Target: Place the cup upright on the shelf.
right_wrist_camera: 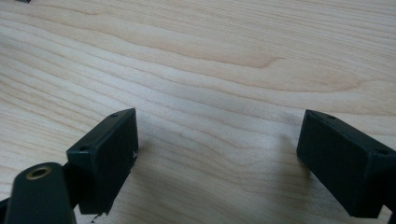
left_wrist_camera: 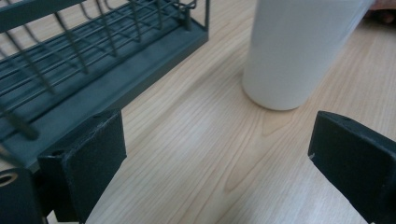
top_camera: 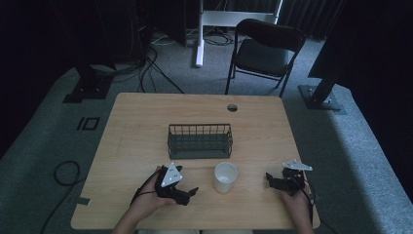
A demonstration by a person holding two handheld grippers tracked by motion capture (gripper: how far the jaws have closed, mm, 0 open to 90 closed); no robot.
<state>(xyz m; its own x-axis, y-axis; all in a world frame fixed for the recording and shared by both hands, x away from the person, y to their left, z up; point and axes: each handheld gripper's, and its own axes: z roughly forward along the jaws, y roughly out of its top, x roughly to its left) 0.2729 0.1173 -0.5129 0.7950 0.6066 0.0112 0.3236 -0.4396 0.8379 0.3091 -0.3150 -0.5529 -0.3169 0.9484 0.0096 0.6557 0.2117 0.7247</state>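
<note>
I hold my left gripper (top_camera: 187,194) low over the near part of the wooden table (top_camera: 136,126), its jaws spread wide with bare wood between them and nothing in their hold. In the left gripper view the white cup (left_wrist_camera: 299,51) stands upright just ahead of the jaws, toward the right one, apart from both. The dark wire basket (left_wrist_camera: 93,70) lies ahead on the left, its solid base edge running close to my left jaw; a strip of open wood separates basket and cup.

From the high view the cup (top_camera: 225,176) sits between my two grippers, near the front of the basket (top_camera: 200,141) but not touching it. The basket rests mid-table, with wide open wood to either side and behind it, out to the far edge.

My right gripper (top_camera: 275,179) hovers near the table's right front corner, close to the near edge, jaws also wide apart and holding nothing. In the right gripper view, plain wood grain runs on ahead between them.
</note>
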